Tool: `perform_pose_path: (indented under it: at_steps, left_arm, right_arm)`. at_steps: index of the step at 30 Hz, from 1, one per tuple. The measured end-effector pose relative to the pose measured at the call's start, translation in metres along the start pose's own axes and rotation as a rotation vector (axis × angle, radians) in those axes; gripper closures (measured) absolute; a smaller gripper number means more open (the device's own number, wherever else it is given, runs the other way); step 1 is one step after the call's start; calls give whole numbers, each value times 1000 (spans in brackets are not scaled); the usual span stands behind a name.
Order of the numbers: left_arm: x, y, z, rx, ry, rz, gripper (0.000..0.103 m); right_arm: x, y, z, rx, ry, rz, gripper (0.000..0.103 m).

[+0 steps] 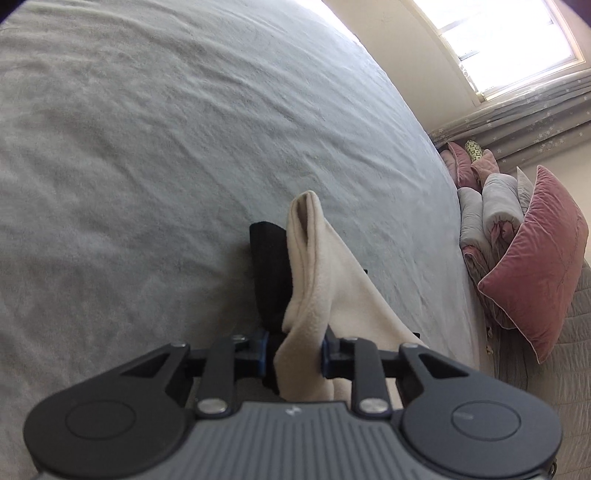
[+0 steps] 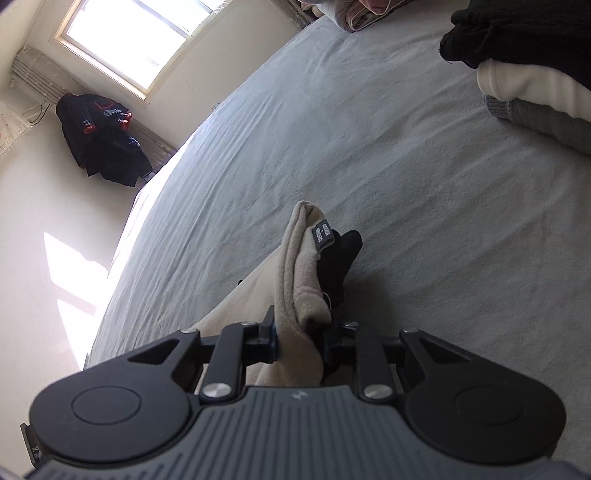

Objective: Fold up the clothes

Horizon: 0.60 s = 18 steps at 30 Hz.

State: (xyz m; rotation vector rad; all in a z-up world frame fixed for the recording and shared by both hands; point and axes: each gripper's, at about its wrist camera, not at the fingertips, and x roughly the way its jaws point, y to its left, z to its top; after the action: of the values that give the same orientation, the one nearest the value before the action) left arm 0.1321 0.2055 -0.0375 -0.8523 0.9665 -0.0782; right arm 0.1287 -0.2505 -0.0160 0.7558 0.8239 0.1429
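Observation:
A cream fleece garment (image 1: 317, 280) is pinched between the black fingers of my left gripper (image 1: 295, 258), which is shut on it above the pale grey bed sheet (image 1: 147, 147). One black finger (image 1: 267, 266) shows beside the cloth; the other is hidden under it. In the right wrist view the same cream garment (image 2: 299, 273), with a small black label (image 2: 323, 232), is clamped in my right gripper (image 2: 321, 258), also shut. Cloth trails back past both grippers toward the cameras.
A stack of folded clothes, black (image 2: 524, 29), white (image 2: 532, 88) and grey (image 2: 539, 118), lies on the bed at upper right. Pink pillows (image 1: 535, 266) and rolled grey bedding (image 1: 491, 206) line the bed's edge. A dark jacket (image 2: 99, 140) hangs under the window (image 2: 136, 37).

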Motion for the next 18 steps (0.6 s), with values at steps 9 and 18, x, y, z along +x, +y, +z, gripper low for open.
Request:
perform_pose_path:
  at_steps: [9,18]
  left_arm:
    - [-56,26,-61,56,82,4,77]
    - [-56,49,-85,140,61,40,66]
  right_arm:
    - [-48,-27,-51,10,68,-47,80]
    - [-52,-34,-83,-84,37,-111,70]
